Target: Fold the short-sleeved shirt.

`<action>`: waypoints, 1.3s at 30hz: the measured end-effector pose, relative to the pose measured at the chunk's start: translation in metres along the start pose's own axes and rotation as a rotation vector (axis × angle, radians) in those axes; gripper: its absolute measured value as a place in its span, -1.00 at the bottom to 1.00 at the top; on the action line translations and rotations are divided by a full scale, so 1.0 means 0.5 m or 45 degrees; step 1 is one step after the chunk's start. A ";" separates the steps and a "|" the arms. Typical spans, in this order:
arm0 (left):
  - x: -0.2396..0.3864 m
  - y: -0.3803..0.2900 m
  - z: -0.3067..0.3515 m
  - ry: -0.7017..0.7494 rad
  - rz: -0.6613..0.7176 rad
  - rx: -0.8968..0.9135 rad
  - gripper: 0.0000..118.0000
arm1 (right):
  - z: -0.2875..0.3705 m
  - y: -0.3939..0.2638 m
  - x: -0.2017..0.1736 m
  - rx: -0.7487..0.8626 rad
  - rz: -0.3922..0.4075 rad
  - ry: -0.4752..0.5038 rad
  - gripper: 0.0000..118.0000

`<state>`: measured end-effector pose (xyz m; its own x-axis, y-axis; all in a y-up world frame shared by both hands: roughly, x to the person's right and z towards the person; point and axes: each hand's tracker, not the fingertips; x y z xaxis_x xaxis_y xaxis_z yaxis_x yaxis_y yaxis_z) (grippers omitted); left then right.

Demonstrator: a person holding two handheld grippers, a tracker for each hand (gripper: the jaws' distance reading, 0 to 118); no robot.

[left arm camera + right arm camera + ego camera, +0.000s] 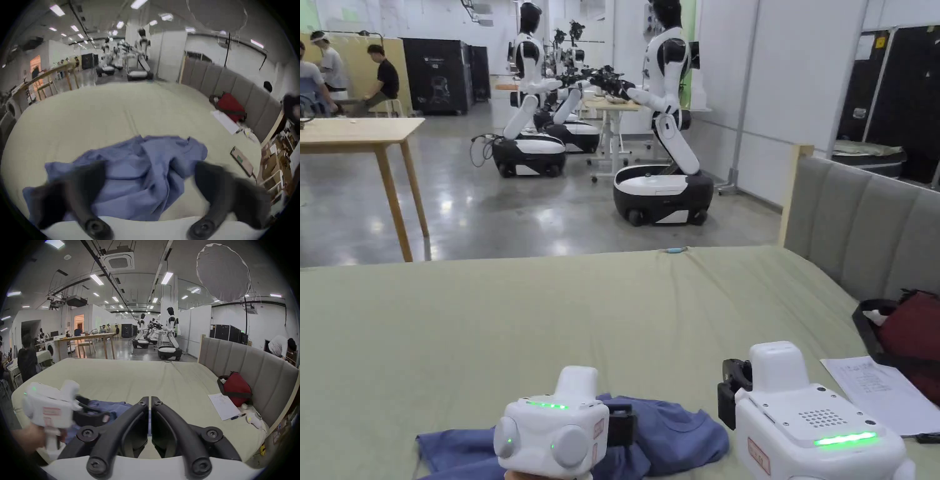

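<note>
A crumpled blue short-sleeved shirt lies bunched on the green bed sheet near the front edge. My left gripper hovers over the shirt's middle. In the left gripper view its jaws are spread wide and blurred, with the shirt beneath and nothing held. My right gripper is just right of the shirt, above bare sheet. The right gripper view shows that gripper with its jaws pressed together on nothing, the shirt to their left, and the left gripper in a hand.
A grey padded headboard runs along the right. Against it lie a red bag and a paper sheet. A phone lies on the sheet at the right. Beyond the bed stand humanoid robots and a wooden table.
</note>
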<state>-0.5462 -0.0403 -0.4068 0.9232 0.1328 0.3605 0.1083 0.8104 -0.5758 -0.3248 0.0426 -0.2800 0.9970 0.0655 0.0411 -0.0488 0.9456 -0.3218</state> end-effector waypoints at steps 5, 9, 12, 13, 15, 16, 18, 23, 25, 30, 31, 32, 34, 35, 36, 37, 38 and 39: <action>-0.096 -0.010 0.248 0.099 -0.027 0.257 0.95 | 0.024 -0.007 -0.039 0.025 -0.007 0.044 -0.93; -0.180 -0.069 0.378 0.260 -0.072 0.209 0.81 | 0.044 -0.024 -0.087 0.019 -0.061 0.123 -0.93; -0.249 -0.102 0.424 0.435 -0.071 0.118 -1.00 | 0.051 -0.041 -0.129 0.004 -0.081 0.172 -0.93; -0.279 -0.112 0.434 0.465 -0.023 0.094 -1.00 | 0.051 -0.045 -0.141 -0.004 -0.082 0.186 -0.93; -0.340 -0.119 0.456 0.416 0.106 0.104 -1.00 | 0.050 -0.052 -0.160 -0.019 -0.076 0.209 -0.93; -0.369 -0.121 0.459 0.455 0.137 0.085 -1.00 | 0.051 -0.056 -0.166 -0.024 -0.067 0.217 -0.93; -0.442 -0.122 0.434 0.537 0.140 0.036 -1.00 | 0.052 -0.059 -0.171 -0.030 -0.052 0.221 -0.93; -0.562 -0.123 0.362 0.575 0.268 -0.102 -0.90 | 0.041 -0.062 -0.139 -0.041 -0.044 0.196 -0.93; -0.590 -0.126 0.312 0.586 0.290 -0.145 -0.76 | 0.031 -0.065 -0.118 -0.051 -0.043 0.165 -0.93; -0.659 -0.138 0.165 0.630 0.270 -0.249 0.98 | 0.005 -0.079 -0.047 -0.099 -0.050 0.073 -0.93; -0.673 -0.142 0.139 0.659 0.284 -0.294 0.95 | -0.002 -0.084 -0.030 -0.113 -0.056 0.051 -0.93; -0.687 -0.148 0.114 0.660 0.294 -0.324 0.96 | -0.013 -0.089 -0.011 -0.135 -0.063 0.030 -0.93; -0.673 -0.171 0.105 0.681 0.299 -0.377 0.95 | -0.035 -0.102 0.024 -0.175 -0.072 -0.013 -0.93; -0.679 -0.180 0.090 0.695 0.289 -0.421 0.94 | -0.053 -0.111 0.041 -0.204 -0.075 -0.037 -0.93; -0.679 -0.188 0.082 0.676 0.276 -0.455 0.84 | -0.073 -0.120 0.057 -0.245 -0.077 -0.058 -0.93; -0.642 -0.189 0.112 0.618 0.287 -0.430 0.74 | -0.094 -0.129 0.073 -0.284 -0.080 -0.066 -0.93; -0.633 -0.185 0.122 0.612 0.316 -0.402 0.60 | -0.120 -0.141 0.089 -0.328 -0.080 -0.071 -0.93; -0.620 -0.177 0.136 0.598 0.320 -0.376 0.12 | -0.144 -0.150 0.100 -0.363 -0.075 -0.081 -0.93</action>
<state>-0.8670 -0.1144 -0.4174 0.9904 -0.0210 -0.1368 -0.0988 0.5851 -0.8049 -0.2671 -0.0481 -0.3217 0.9914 0.0414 0.1240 0.0369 0.8214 -0.5692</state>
